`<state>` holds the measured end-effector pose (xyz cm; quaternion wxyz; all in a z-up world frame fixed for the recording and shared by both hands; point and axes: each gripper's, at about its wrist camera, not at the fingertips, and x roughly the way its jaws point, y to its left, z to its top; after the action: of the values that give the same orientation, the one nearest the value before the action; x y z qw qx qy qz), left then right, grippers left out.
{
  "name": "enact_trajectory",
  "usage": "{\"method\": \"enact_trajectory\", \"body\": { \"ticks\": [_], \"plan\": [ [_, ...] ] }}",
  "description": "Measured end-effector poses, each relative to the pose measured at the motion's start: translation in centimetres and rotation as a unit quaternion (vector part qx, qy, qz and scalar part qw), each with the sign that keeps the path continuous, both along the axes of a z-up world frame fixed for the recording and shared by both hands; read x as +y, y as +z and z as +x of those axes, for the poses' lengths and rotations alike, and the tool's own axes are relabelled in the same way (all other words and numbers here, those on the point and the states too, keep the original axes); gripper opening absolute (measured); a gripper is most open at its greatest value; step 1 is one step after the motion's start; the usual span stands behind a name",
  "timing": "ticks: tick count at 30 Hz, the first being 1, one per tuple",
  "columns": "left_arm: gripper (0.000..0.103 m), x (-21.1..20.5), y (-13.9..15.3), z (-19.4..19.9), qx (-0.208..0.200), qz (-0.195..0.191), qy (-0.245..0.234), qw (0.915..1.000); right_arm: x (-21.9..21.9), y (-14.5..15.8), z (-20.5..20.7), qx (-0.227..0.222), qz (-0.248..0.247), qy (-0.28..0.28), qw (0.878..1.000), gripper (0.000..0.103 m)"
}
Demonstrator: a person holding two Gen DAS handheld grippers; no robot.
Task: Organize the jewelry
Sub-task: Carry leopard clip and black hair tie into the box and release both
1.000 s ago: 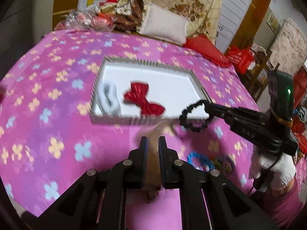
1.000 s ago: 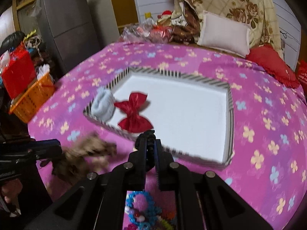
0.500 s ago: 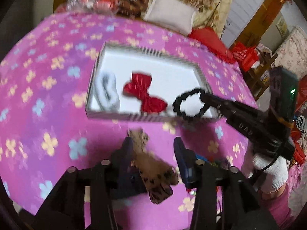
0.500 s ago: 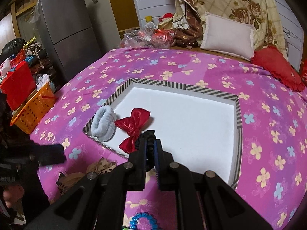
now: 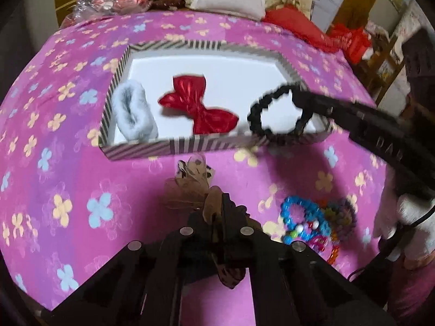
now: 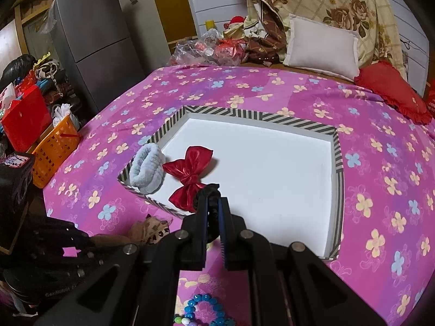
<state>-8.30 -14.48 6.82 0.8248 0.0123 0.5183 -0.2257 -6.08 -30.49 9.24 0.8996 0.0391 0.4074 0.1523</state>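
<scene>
**Both grippers clamped on hair accessories beside the striped tray**

Left gripper point(image 5: 217, 212) has just been closing and now has its jaws pinched tight on a tan leopard-print fabric bow point(image 5: 194, 179), which lies on the pink flowered bedspread point(image 5: 81, 190) just in front of the tray's near wall. Part of the bow sticks out ahead of the fingertips, and another bit of it shows behind them.

Right gripper point(image 6: 213, 203) is also closed, gripping a black beaded bracelet point(image 5: 274, 114). Seen from the left wrist, the bracelet hangs as an open ring over the near right corner of the shallow white tray with a black-and-white striped rim point(image 5: 179, 145) (whether it touches the tray floor I cannot tell). From the right wrist, only a dark bunch of beads point(image 6: 209, 190) shows between the fingers.

Inside the tray, at its left end, lies a fluffy pale grey scrunchie point(image 5: 134, 114), and just beside it a shiny red satin bow point(image 5: 199, 108); the two are close but apart. On the bedspread, right of the left gripper, sits a small heap of bright beaded bracelets point(image 5: 312, 220), blue ones uppermost. A white-gloved hand point(image 5: 413, 231) holds the right gripper's handle.
</scene>
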Motion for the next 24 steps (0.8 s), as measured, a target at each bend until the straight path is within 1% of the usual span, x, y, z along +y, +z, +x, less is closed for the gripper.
{"method": "enact_trajectory", "body": {
  "ticks": [3, 7, 11, 14, 17, 20, 22, 24],
  "plan": [
    [0.000, 0.8, 1.4, 0.9, -0.013, -0.025, 0.013, 0.9995, -0.1, 0.2, 0.3, 0.000, 0.002, -0.001, 1.000, 0.008],
    [0.000, 1.3, 3.4, 2.8, -0.040, -0.033, 0.031, 0.9982, -0.1, 0.4, 1.3, -0.002, 0.004, -0.001, 1.000, 0.008],
    [0.000, 1.8, 5.9, 6.2, -0.074, -0.051, 0.054, 0.9945, 0.1, 0.8, 3.2, -0.008, 0.007, -0.001, 1.000, 0.008],
    [0.000, 1.7, 6.7, 8.8, -0.095, -0.056, 0.065, 0.9918, 0.3, 1.1, 5.3, -0.008, 0.017, -0.002, 1.000, 0.008],
    [0.000, 1.7, 6.2, 11.8, -0.099, -0.061, 0.076, 0.9903, 0.0, 1.0, 7.8, -0.001, 0.040, -0.010, 0.999, 0.008],
    [0.000, 1.6, 4.7, 15.0, -0.097, -0.056, 0.091, 0.9896, 0.0, 0.6, 10.5, 0.008, 0.064, -0.019, 0.998, 0.008],
    [0.000, 1.7, 3.3, 17.0, -0.094, -0.044, 0.102, 0.9893, 0.2, -0.3, 12.6, 0.020, 0.080, -0.023, 0.996, 0.008],
    [0.000, 2.0, 1.9, 18.5, -0.086, -0.028, 0.110, 0.9898, 0.5, -1.2, 14.2, 0.033, 0.085, -0.025, 0.995, 0.008]
  ]
}}
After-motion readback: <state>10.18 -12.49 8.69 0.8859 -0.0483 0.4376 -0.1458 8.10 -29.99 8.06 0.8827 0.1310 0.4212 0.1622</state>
